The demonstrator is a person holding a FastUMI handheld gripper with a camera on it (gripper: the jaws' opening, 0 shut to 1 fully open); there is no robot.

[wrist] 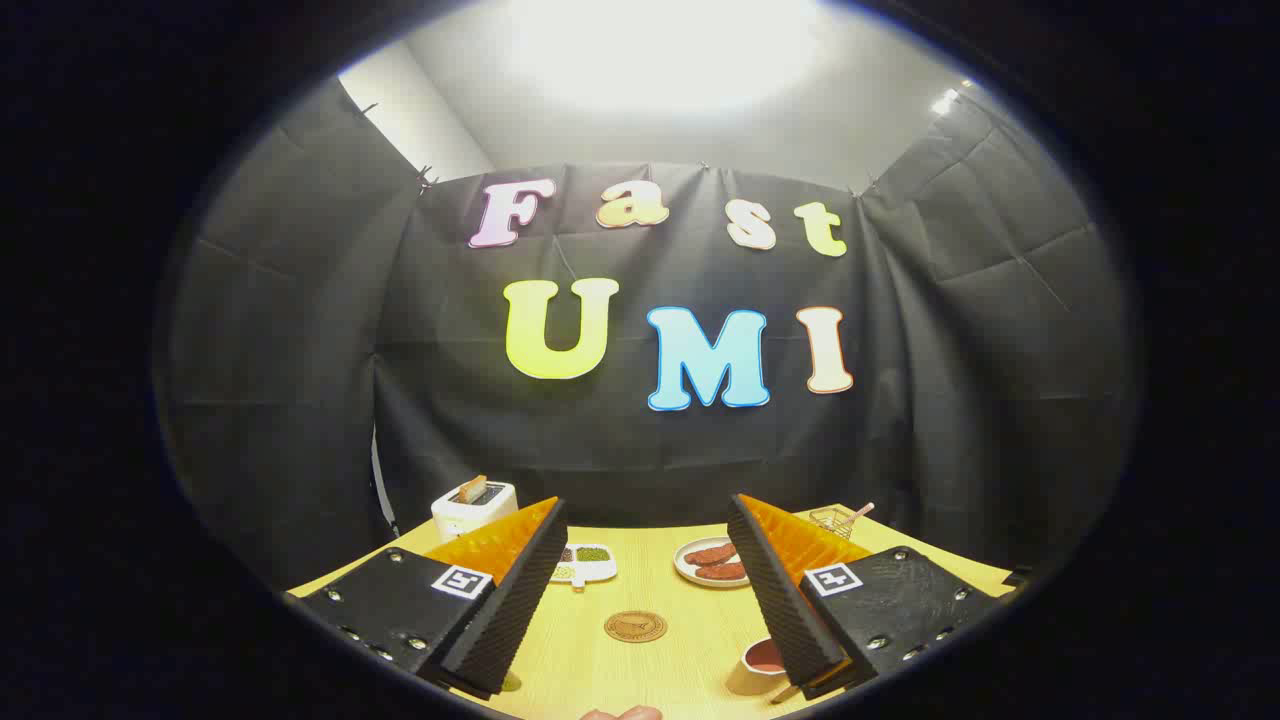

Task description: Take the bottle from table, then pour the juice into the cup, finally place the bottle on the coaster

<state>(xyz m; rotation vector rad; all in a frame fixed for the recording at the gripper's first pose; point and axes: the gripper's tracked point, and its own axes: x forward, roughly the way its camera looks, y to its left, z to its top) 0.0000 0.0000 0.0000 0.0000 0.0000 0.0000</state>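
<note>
My gripper [647,510] is open, held above the wooden table [660,590] with nothing between its fingers. A round brown coaster [635,626] lies flat on the table in the gap between the fingers. A small cup [757,667] with a reddish inside stands beside the right finger [785,590], which hides part of it. A small pinkish rounded thing [620,713] peeks in at the near edge below the coaster; I cannot tell what it is.
Beyond the fingers sit a white plate of sausages [712,562], a white divided dish of beans [585,562], a white toaster [473,505] with a slice in it at the far left, and a wire basket [835,518] at the far right. Black cloth walls close the booth.
</note>
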